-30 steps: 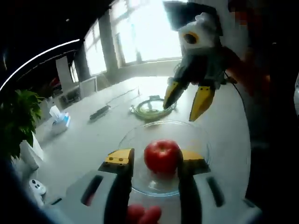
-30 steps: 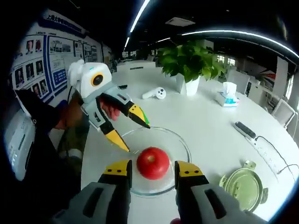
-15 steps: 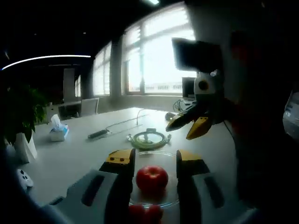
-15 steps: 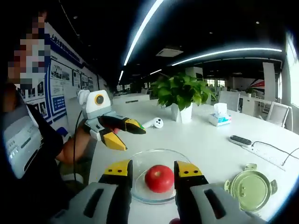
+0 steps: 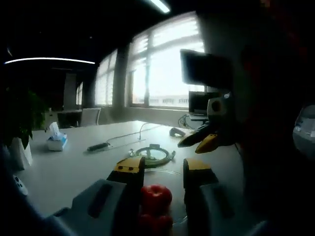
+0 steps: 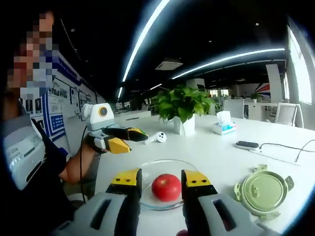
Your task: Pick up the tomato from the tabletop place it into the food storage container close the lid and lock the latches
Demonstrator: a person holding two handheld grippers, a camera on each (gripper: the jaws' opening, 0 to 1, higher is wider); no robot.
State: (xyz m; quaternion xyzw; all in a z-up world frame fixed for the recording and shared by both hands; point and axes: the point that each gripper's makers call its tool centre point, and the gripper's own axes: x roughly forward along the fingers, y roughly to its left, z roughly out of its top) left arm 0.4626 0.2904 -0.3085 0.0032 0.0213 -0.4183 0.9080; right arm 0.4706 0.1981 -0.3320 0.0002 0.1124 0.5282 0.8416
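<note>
Although the tomato (image 6: 166, 187) already sits inside the clear round food storage container (image 6: 189, 168) on the white table (image 6: 221, 152), the rest of the job looks undone: the green lid (image 6: 262, 191) lies flat on the tabletop, near the container on one side and clear of it, with its latch tabs sticking out at the rim, so closing and locking are, by my reading, both left. Seen from the right gripper view, the right gripper (image 6: 158, 178) hangs with its yellow-tipped jaws spread on either side of the tomato, pinching nothing, while the left gripper (image 6: 127, 139) is held off to the side above the table, its jaws apart and empty. From the left gripper view, that gripper's own jaws likewise stand apart, with the tomato (image 5: 155, 196) low between them and the lid (image 5: 153, 155) beyond on the table. Fetching the lid seems the next step.
</note>
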